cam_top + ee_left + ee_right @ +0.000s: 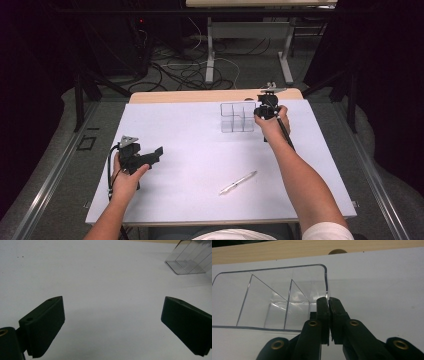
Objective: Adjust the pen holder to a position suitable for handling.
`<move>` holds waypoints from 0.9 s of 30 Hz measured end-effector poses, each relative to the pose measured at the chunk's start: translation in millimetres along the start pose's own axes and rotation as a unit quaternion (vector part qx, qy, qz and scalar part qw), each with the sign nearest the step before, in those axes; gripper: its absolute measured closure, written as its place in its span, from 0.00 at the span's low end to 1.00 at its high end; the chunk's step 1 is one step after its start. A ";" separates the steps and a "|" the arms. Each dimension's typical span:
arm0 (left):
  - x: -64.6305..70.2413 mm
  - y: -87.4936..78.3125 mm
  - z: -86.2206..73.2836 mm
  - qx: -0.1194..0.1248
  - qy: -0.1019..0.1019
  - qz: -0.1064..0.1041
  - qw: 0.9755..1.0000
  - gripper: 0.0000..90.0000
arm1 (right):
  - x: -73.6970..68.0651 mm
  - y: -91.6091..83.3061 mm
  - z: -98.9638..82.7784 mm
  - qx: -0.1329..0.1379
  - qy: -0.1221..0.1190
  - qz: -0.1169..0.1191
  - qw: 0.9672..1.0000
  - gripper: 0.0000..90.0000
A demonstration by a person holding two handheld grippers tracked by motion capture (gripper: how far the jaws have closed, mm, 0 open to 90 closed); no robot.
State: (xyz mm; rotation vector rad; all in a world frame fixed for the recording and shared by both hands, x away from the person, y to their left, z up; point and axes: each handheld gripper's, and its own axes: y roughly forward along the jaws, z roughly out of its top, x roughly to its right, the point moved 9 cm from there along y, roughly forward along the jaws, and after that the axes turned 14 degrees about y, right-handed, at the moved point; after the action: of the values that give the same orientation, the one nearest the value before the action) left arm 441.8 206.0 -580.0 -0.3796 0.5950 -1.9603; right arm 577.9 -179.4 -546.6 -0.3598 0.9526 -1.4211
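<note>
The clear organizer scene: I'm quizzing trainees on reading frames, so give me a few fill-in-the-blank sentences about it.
1. The right gripper is shut on the ____ of the clear organizer.
2. The left gripper has its jaws ____.
3. The pen lies on the ____ mat.
4. The organizer's compartments are ____.

Missing words: wall; open; white; empty

Clear organizer (190, 261) cut off by the top and right edges in the left gripper view; its far compartments unreadable. In the right gripper view, the organizer's wall edge disappears between the closed fingers (323, 307). Pen (238, 182) too small for detail in the high view.
</note>
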 end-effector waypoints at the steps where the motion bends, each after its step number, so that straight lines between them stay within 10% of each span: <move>1: 0.1 0.0 0.1 0.000 0.000 0.000 1.000 0.06 | -0.2 -0.1 -0.2 -0.001 0.000 0.000 1.000 0.97; 27: 0.7 0.6 -0.3 -0.001 -0.002 -0.001 1.000 0.06 | -13.8 -8.5 -16.7 -0.036 0.006 0.012 0.999 0.97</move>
State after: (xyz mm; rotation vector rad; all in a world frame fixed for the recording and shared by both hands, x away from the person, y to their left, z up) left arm 441.7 205.2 -580.6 -0.3843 0.5941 -1.9616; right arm 561.7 -162.7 -545.7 -0.3926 1.0161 -1.3700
